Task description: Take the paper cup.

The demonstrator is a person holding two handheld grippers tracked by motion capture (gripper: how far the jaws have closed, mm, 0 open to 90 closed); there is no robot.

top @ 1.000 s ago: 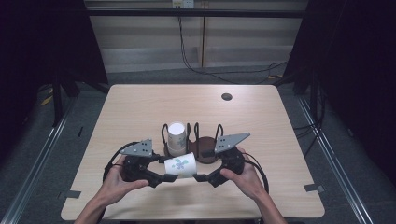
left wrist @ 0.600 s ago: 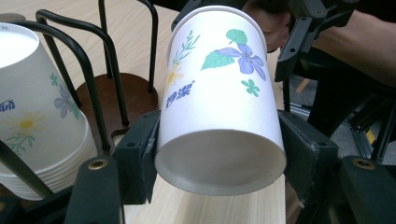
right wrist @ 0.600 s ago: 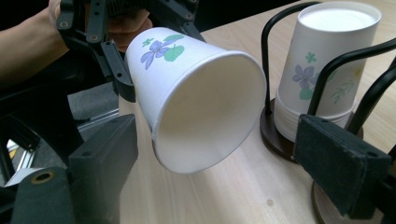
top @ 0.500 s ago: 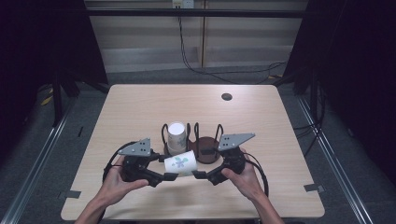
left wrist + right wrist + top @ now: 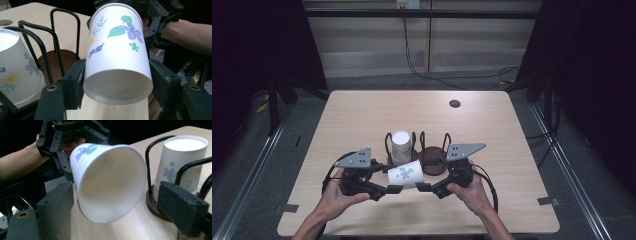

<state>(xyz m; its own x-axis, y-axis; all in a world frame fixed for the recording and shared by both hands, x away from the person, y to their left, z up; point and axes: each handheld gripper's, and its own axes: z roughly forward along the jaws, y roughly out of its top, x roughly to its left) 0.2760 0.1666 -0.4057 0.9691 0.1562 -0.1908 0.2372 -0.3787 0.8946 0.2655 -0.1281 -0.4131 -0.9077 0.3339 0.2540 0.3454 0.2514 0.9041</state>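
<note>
A flowered paper cup lies on its side in the air between my two grippers, low over the front of the table. My left gripper is shut on its base end; in the left gripper view both pads press the cup. The cup's mouth faces my right gripper, whose jaws stand open on either side of the rim, the right pad well clear. Just behind, a second cup stands upside down in a black wire rack.
The rack has brown round bases and upright wire loops close behind the held cup. A dark round hole is at the far right of the wooden table. Black cables trail from both grippers.
</note>
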